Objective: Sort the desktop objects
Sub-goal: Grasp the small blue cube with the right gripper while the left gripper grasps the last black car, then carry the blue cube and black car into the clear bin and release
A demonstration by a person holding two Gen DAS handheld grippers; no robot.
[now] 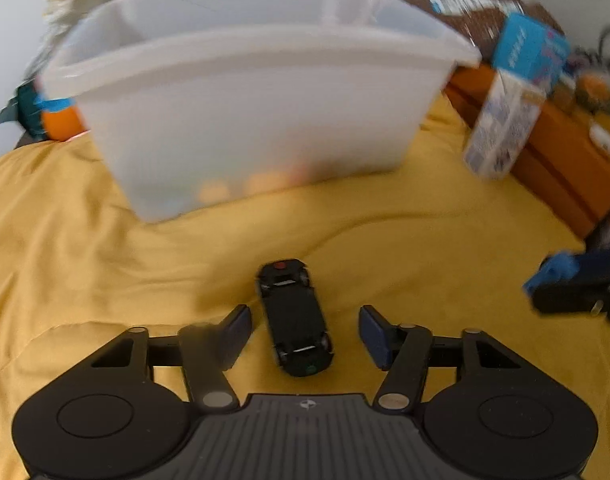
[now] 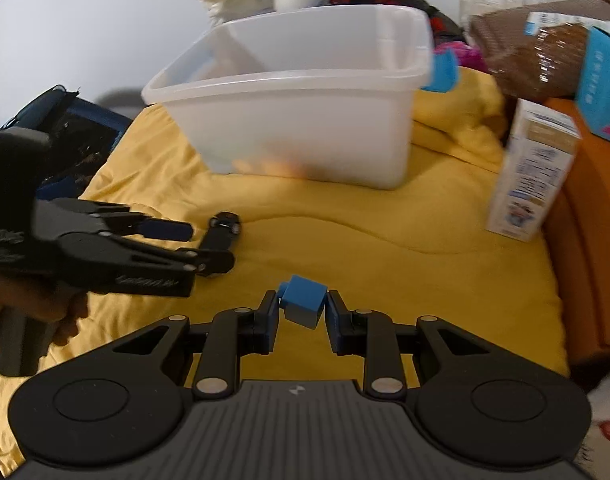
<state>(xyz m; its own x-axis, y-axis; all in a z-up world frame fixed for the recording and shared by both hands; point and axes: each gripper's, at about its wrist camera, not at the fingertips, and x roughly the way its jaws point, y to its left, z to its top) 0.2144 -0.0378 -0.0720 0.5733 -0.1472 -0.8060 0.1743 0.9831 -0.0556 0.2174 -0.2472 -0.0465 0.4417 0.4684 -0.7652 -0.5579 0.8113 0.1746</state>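
Mid-sort. Orange shapes already showing through the bin (image 2: 305, 120) wall, blurred. Still out on the yellow cloth (image 1: 385, 232): toy car (image 1: 295, 316), upside down, lying between the spread pads of the left gripper (image 1: 305, 334), not yet pinched. Blue block (image 2: 303, 300) pinched by the right gripper (image 2: 303, 312), near the cloth, well short of the bin. Both pieces left to drop in.
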